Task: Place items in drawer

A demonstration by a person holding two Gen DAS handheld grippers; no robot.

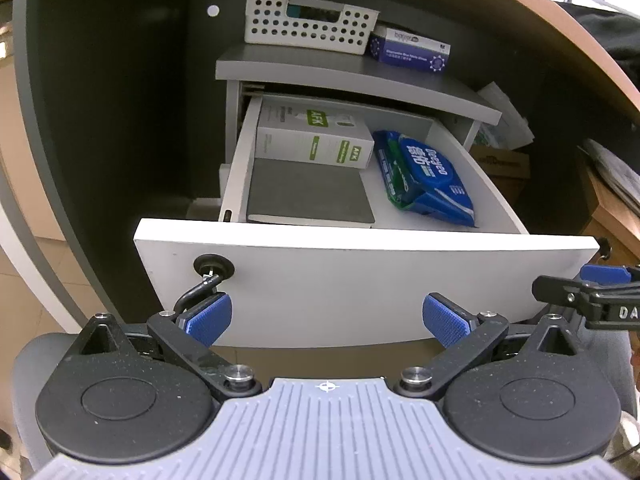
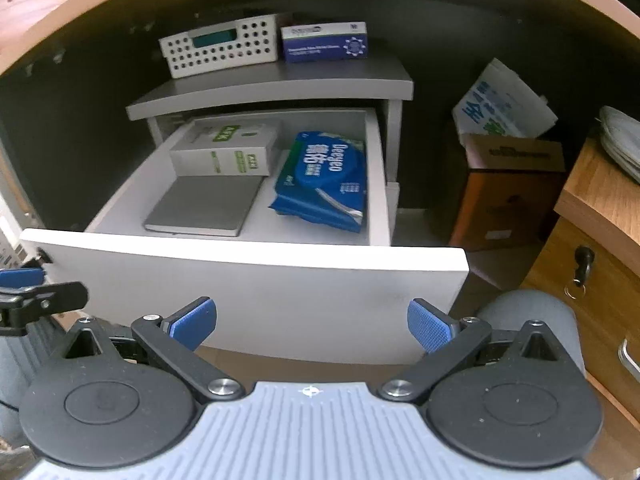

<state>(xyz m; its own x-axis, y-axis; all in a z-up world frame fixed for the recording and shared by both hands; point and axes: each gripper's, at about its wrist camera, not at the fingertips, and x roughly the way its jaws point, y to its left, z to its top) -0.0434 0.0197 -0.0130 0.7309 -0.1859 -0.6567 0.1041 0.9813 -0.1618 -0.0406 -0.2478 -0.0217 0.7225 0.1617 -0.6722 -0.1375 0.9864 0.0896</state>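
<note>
White and pulled wide open, the drawer (image 1: 360, 276) holds a white box (image 1: 316, 136) at its back left corner, a grey notebook (image 1: 308, 192) at its front left corner, and blue wipes (image 1: 428, 176) (a soft pack) along its right edge. The left tool (image 1: 326, 320) and right tool (image 2: 312, 326) both gape wide, holding nothing.

Both fisheye views bow straight edges near the borders. Even overhead light brightens the drawer front (image 1: 360, 280); the recess behind stays dim, and the right view shows slight blur.
</note>
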